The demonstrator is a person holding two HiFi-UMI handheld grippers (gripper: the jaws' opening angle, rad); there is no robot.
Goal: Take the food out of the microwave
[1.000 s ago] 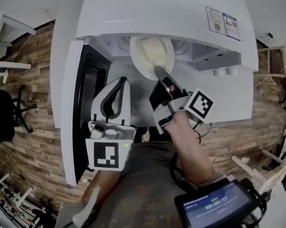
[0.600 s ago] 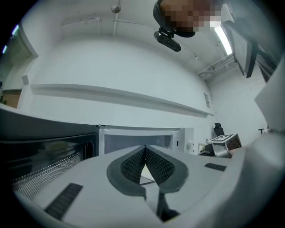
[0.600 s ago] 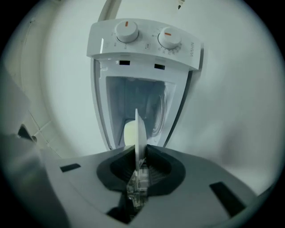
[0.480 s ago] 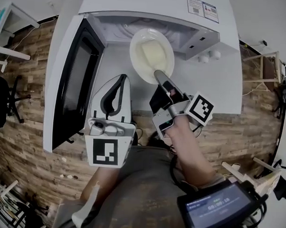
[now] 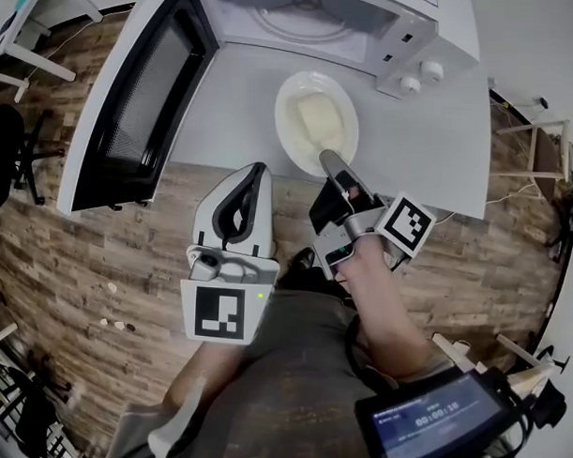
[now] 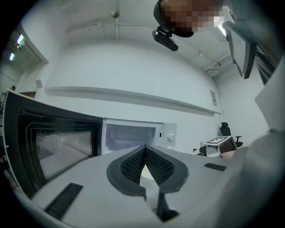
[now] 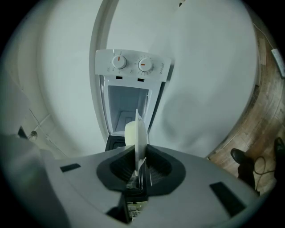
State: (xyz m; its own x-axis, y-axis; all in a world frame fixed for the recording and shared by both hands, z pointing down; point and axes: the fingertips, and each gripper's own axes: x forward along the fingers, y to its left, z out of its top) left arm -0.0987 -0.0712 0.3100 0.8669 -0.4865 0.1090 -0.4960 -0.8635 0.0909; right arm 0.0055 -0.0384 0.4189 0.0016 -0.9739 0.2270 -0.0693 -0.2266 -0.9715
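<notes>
A white plate with a pale yellow block of food hangs over the white table, just in front of the microwave. My right gripper is shut on the plate's near rim. In the right gripper view the plate stands edge-on between the jaws of my right gripper, with the food to its left. My left gripper sits left of the plate, shut and empty; its pads meet at the tip. The microwave cavity is open and bare.
The microwave door swings wide to the left, and its two knobs sit at the right. Wooden floor lies below the table's front edge. A dark chair stands far left. A tablet hangs at the person's right side.
The plate has come out of the microwave cavity and now hangs over the table in front of it. Both grippers have drawn back toward the person.
</notes>
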